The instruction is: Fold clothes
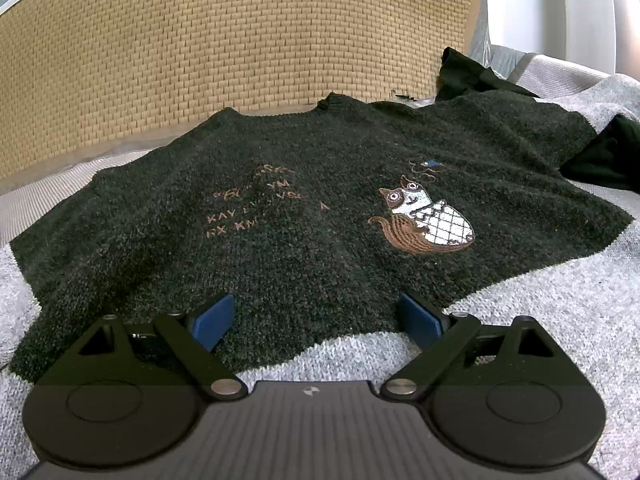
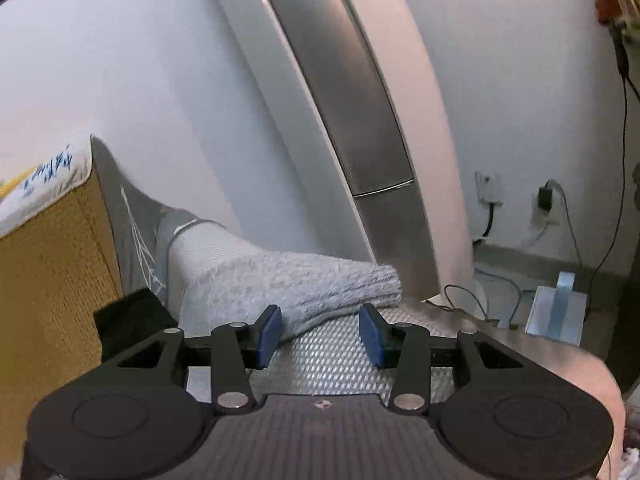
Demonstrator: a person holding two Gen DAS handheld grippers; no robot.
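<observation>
A dark green knitted sweater [image 1: 320, 200] lies spread flat, front up, on a grey knitted blanket [image 1: 540, 320]. It has brown lettering [image 1: 256, 208] and an embroidered animal [image 1: 424, 220]; its collar points away from me. One dark sleeve [image 1: 608, 156] lies bunched at the right. My left gripper [image 1: 316, 314] hovers open just over the near hem, blue pads [image 1: 214, 320] wide apart, nothing pinched. My right gripper [image 2: 320, 322] is open in the right wrist view, nothing between its pads. It points past the blanket's rolled edge [image 2: 320, 280], with a scrap of dark cloth [image 2: 132, 314] to its left.
A woven straw-coloured panel [image 1: 240, 40] rises right behind the sweater's collar. In the right wrist view, a tall silver and white column [image 2: 360, 120] stands beyond the bed edge. Wall sockets with cables [image 2: 490, 192] and a pale blue box [image 2: 556, 312] sit on the floor at right.
</observation>
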